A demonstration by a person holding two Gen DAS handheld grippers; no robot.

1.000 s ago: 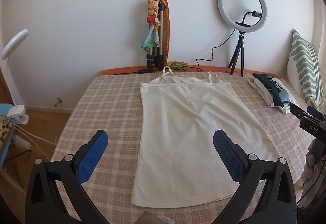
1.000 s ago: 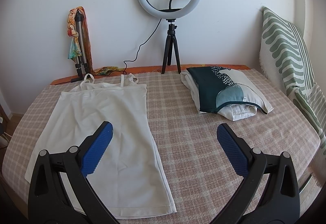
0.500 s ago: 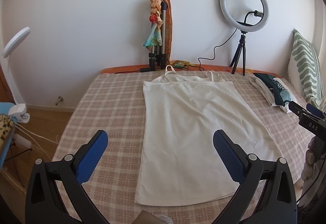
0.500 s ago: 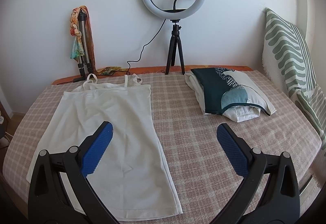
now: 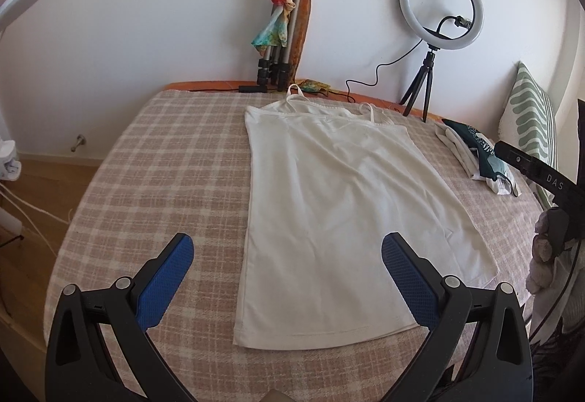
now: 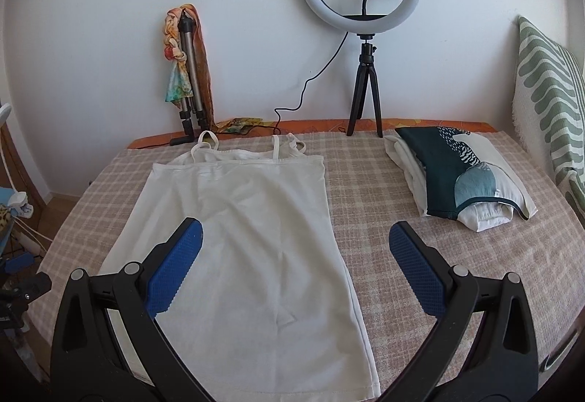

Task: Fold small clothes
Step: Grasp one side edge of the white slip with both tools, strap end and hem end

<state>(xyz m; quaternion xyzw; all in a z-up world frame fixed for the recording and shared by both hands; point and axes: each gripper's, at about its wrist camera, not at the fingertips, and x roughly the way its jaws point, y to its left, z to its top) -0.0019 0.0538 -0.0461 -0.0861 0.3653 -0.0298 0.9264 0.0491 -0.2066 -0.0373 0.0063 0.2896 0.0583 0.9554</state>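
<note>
1. A white thin-strapped cotton camisole [image 5: 340,211] lies flat on the pink-and-cream checked bedcover [image 5: 164,175], straps toward 12 o'clock and hem toward 6 o'clock. It is unfolded.
2. The left gripper [image 5: 287,263] hovers above the hem end, jaws spread wide and holding nothing.
3. The right gripper [image 6: 296,250] hangs over the camisole's right edge, jaws likewise spread wide and empty.
4. A stack of folded clothes topped by a dark teal patterned piece [image 6: 457,175] sits at 2 o'clock in the right wrist view, well apart from the camisole.
5. Risk: the fabric looks thin and light, so a pinch at the hem could catch only the top layer, and the lower layer would lag and crease.
6. Risk: uneven lifting by the two grippers would likely skew the fold line.
7. Risk: the loose straps near 12 o'clock may bunch or poke out once the fabric is doubled over.
</note>
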